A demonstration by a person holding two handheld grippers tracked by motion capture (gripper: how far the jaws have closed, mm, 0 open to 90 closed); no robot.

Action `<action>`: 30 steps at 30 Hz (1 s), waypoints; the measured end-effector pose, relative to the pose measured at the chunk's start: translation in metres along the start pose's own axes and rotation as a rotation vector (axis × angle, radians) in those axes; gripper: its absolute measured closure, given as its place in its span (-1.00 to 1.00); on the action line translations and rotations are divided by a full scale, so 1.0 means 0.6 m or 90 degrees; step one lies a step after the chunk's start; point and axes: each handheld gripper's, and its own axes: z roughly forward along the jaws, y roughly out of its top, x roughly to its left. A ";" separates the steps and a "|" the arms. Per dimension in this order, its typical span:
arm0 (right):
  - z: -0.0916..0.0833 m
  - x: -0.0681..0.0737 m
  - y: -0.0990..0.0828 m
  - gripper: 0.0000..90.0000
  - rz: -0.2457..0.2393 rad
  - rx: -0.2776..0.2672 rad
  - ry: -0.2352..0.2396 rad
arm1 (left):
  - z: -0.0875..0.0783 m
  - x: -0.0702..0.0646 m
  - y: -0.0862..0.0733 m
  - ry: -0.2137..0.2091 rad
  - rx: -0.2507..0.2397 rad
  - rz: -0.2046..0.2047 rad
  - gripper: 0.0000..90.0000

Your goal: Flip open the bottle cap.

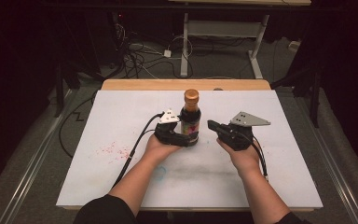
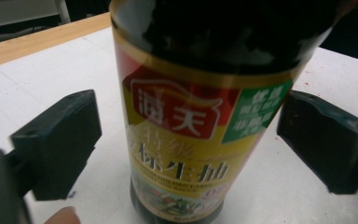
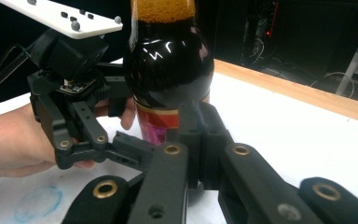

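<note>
Left gripper view: upright soy sauce bottle (image 2: 200, 112) stands between spread jaws of left tool (image 1: 181, 135), gaps either side, nothing gripped. Bottle mid worktop (image 1: 121, 107), long axis vertical. Right tool (image 1: 213, 125) just beside bottle, jaws together, empty; left nearer.

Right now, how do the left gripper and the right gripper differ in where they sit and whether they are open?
The left gripper straddles the bottle, one jaw on each side with gaps showing; the right gripper sits beside it, to its right. The left gripper is open, while the right gripper's jaws look closed together. Both are black, hand-held and low over the white table.
</note>
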 end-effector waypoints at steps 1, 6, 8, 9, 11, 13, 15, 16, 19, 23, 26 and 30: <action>0.001 0.000 0.001 1.00 -0.002 0.000 0.000 | -0.004 0.002 0.001 0.000 0.010 0.022 -0.79; 0.005 0.002 0.003 1.00 -0.006 0.002 0.001 | -0.005 0.006 0.006 -0.002 0.023 0.049 -0.64; 0.006 0.002 0.003 1.00 -0.004 0.002 0.001 | -0.007 0.010 0.008 -0.004 0.043 0.075 -0.62; 0.006 0.002 0.003 1.00 -0.005 0.002 0.001 | -0.005 0.009 0.009 -0.005 0.042 0.073 -0.62; 0.007 0.002 0.002 1.00 -0.005 0.004 0.002 | 0.024 -0.025 0.007 -0.009 -0.099 -0.092 -0.58; 0.008 0.002 0.001 1.00 -0.004 0.007 0.004 | 0.026 -0.026 0.006 -0.007 -0.096 -0.091 -0.54; 0.009 0.002 0.001 1.00 -0.003 0.009 0.005 | 0.026 -0.024 0.007 -0.006 -0.097 -0.094 -0.51; 0.010 0.002 0.001 1.00 -0.005 0.010 0.006 | 0.025 -0.023 0.007 -0.004 -0.097 -0.089 -0.46; 0.013 0.003 -0.001 1.00 -0.004 0.013 0.010 | 0.023 -0.022 0.007 -0.005 -0.092 -0.084 -0.40; 0.016 0.006 -0.002 1.00 -0.001 0.016 0.018 | 0.023 -0.020 0.007 -0.009 -0.092 -0.087 -0.39; 0.017 0.008 0.000 1.00 0.001 0.013 0.023 | 0.023 -0.021 0.006 -0.008 -0.093 -0.083 -0.38; 0.013 0.010 0.006 1.00 0.004 0.002 0.023 | 0.023 -0.022 0.006 -0.005 -0.093 -0.082 -0.38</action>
